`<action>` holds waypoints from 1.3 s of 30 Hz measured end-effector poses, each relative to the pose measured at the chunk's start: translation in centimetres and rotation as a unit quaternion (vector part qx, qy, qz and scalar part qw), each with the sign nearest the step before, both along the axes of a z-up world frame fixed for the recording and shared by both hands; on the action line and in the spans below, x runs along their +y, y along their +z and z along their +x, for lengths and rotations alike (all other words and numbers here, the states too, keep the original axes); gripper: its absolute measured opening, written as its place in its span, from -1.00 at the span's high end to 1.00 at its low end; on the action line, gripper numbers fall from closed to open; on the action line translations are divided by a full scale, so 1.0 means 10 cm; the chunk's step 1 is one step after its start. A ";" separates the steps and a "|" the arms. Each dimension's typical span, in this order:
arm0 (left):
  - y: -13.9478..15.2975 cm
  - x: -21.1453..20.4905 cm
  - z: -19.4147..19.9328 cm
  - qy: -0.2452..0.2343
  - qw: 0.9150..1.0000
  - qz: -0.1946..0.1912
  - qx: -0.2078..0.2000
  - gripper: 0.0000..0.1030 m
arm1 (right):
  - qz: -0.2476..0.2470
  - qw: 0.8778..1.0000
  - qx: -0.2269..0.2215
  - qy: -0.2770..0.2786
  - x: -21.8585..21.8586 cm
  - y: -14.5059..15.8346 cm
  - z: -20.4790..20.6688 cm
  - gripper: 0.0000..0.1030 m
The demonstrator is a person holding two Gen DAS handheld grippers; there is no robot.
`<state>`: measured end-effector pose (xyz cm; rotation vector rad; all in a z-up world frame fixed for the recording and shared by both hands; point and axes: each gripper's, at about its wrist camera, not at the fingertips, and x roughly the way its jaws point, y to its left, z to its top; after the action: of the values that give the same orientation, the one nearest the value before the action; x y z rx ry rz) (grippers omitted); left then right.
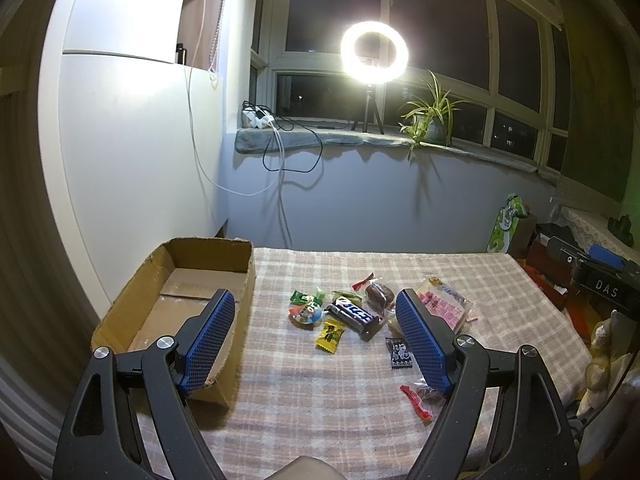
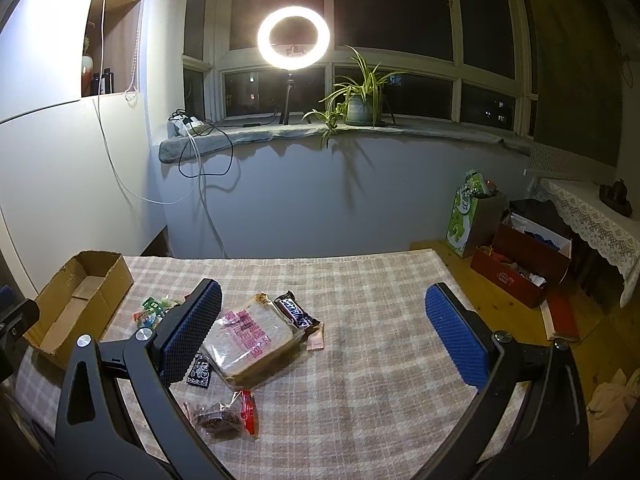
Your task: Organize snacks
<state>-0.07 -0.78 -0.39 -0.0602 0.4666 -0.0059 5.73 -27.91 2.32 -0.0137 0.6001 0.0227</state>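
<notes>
The right claw (image 2: 322, 334) hangs spread wide over the checked counter (image 2: 380, 300), its blue pads holding nothing. Just right of the left pad lies a bagged slice of bread (image 2: 250, 342), with a Snickers bar (image 2: 296, 314) touching its far right edge. Nearer sits a clear packet of dark dried fruit (image 2: 218, 418) with a red end. Small candies (image 2: 154, 312) cluster at left, near an open cardboard box (image 2: 80, 300) on the far left corner
</notes>
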 end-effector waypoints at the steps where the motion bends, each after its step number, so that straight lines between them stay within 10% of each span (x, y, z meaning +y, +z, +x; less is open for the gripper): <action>1: 0.00 0.00 0.00 0.000 1.000 0.000 0.000 -0.61 | 0.000 1.000 0.000 -0.001 0.00 0.00 0.00 -1.00; 39: 0.00 0.02 0.00 -0.011 1.000 -0.010 0.007 -0.61 | -0.004 1.000 0.008 0.006 0.03 -0.04 -0.03 -1.00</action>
<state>-0.02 -0.61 -0.43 -0.0738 0.4816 -0.0318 5.42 -27.62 1.90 -0.0242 0.6170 0.0329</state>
